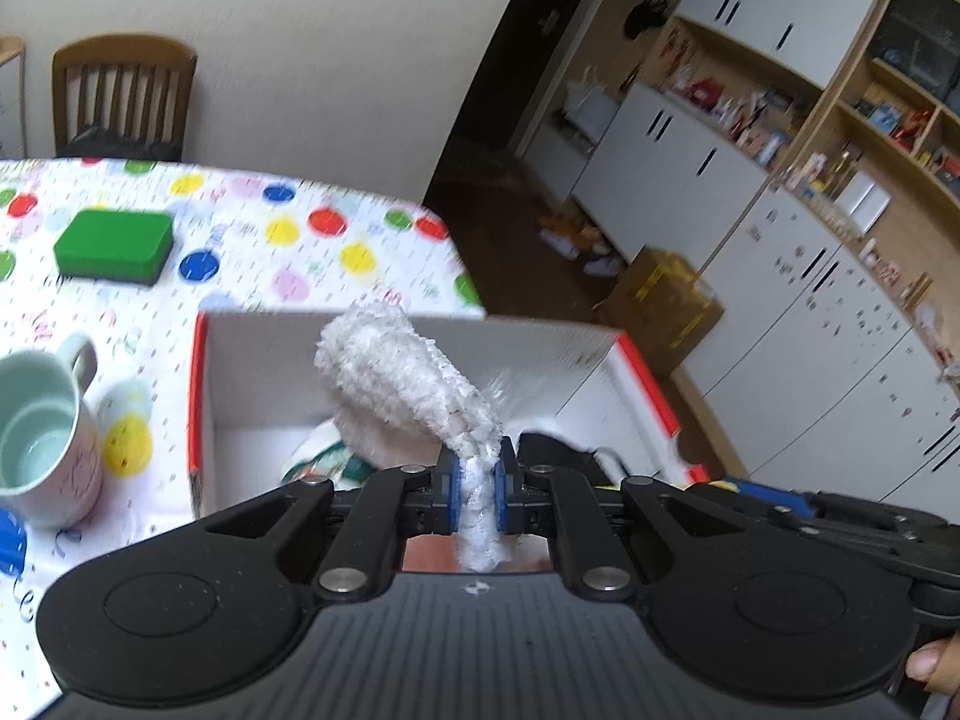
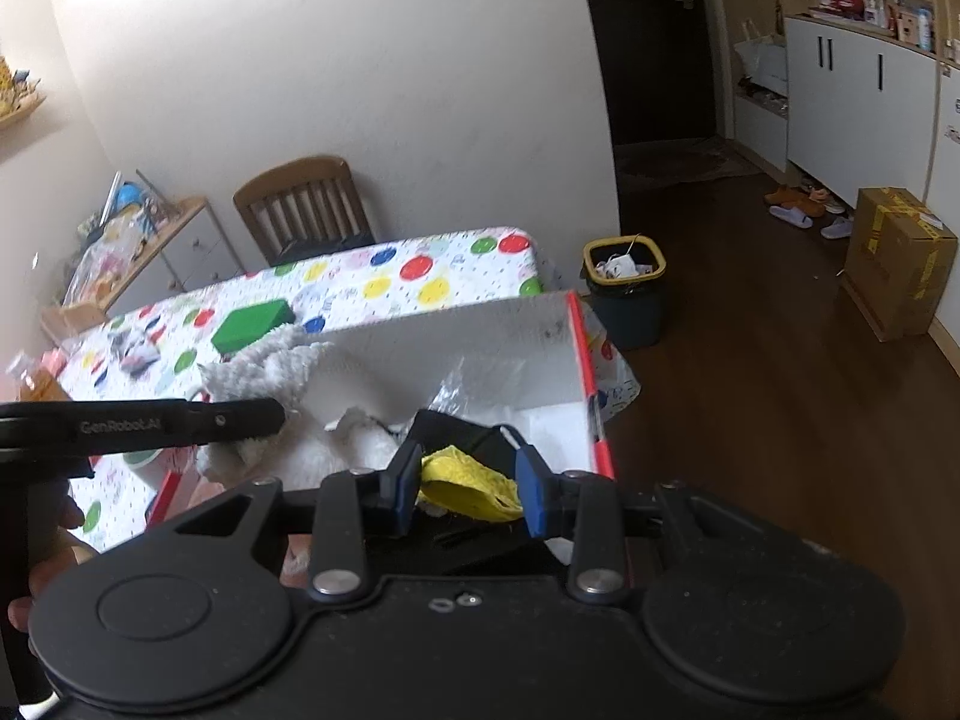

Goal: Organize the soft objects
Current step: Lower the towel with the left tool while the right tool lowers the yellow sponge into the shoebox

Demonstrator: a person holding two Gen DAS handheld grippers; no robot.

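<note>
Over the box [image 1: 600,360], the "GenRobot.AI"-marked left tool [image 1: 478,483] pinches seemingly fluffy cloth [image 1: 396,366].

A green sponge [image 1: 114,246] and pale mug [image 1: 45,450] sit on the dotted tablecloth [image 1: 252,258].

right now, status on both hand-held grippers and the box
Left hand-held gripper shut on white fluffy cloth, over the box. Right hand-held gripper open above yellow cloth. Nothing blocking.

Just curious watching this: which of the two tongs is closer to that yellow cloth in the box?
The right tongs: they stand open with the yellow cloth between their blue pads. The left tongs are off to the side, shut on the white fluffy cloth.
</note>
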